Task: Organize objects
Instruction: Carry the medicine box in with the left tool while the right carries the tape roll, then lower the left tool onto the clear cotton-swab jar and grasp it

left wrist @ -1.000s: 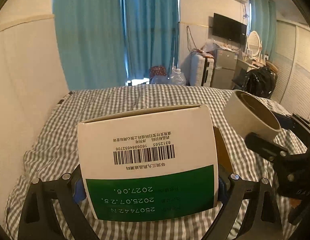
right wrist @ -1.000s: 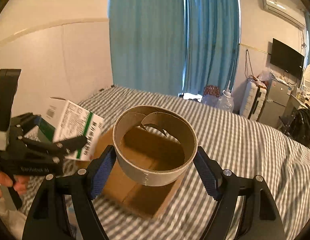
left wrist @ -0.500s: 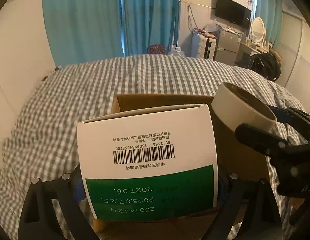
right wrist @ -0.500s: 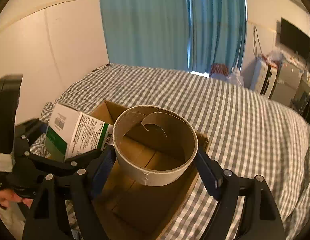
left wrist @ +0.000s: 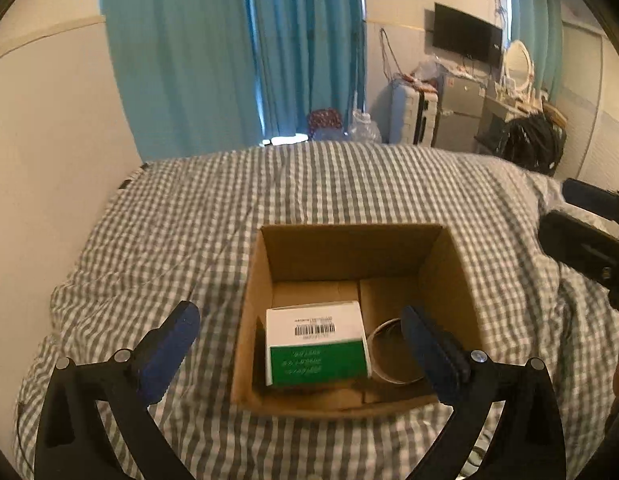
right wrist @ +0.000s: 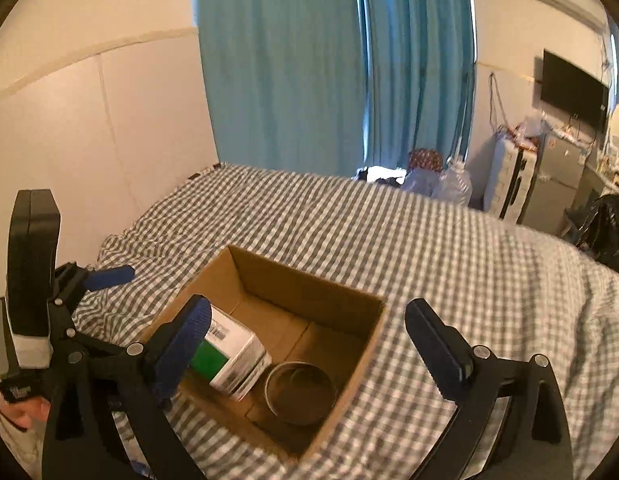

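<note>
An open cardboard box sits on the checked bed. Inside it lie a white and green medicine carton at the left and a cardboard tape ring beside it at the right. My left gripper is open and empty, held above the box's near side. My right gripper is open and empty, above the box. The left gripper also shows at the left of the right wrist view, and the right gripper at the right edge of the left wrist view.
The grey and white checked bedspread surrounds the box. A cream wall runs along the bed's left side. Teal curtains, a suitcase and cluttered furniture stand beyond the bed.
Both grippers opened and rose. The carton left the left gripper and the tape ring left the right gripper; both now lie in the box.
</note>
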Available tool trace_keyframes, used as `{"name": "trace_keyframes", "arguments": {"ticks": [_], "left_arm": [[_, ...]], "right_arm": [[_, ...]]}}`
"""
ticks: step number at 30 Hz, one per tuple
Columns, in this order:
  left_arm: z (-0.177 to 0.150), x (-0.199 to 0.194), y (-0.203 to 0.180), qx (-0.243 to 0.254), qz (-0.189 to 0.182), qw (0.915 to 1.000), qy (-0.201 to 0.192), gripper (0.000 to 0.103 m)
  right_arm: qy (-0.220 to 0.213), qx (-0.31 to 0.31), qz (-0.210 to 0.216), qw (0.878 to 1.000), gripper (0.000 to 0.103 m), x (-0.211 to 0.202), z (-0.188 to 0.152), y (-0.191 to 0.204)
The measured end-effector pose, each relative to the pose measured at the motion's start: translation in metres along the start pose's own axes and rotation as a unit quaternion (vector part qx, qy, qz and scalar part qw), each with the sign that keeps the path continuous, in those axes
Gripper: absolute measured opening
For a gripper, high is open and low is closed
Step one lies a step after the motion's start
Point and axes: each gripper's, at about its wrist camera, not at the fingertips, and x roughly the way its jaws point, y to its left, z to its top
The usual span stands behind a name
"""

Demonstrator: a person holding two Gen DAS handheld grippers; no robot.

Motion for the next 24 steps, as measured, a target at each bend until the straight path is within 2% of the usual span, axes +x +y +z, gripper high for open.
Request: {"name": "trace_keyframes", "arguments": {"ticks": [3,6,11,13,19,24], "left_arm": [[-0.004,-0.026,0.006,-0.020,-0.003,0.9998,-0.008,0.103],[-0.019,-0.046,0.010,-0.032,0.014,0.9994,-0.004,0.103],[-0.059,-0.065,0.015,-0.057,0.032,0.9977,0.018,0.103],[-0.079,-0.066,0.017,-0.069,0.038,0.9965,0.027,0.103],[-0.143,-0.057,0.019,-0.082,0.073,0.9913,0.072,0.103],[-0.191,-0.035,0.021,-0.110,0.066,0.9838,0.125,0.103]], "right_arm": [[-0.015,-0.011,-0.012,1.000,0.098,-0.036,0.003,0.002],[-0.023,-0.024,-0.017,0.999,0.098,-0.068,0.000,0.007],[-0.023,-0.043,-0.021,0.999,0.098,-0.102,-0.017,0.014],[-0.013,-0.049,-0.017,0.999,0.098,-0.109,-0.034,0.016],[0.037,-0.054,-0.018,0.998,0.098,-0.099,-0.094,0.020],[0.097,-0.040,-0.022,0.994,0.098,-0.071,-0.148,0.014]]}}
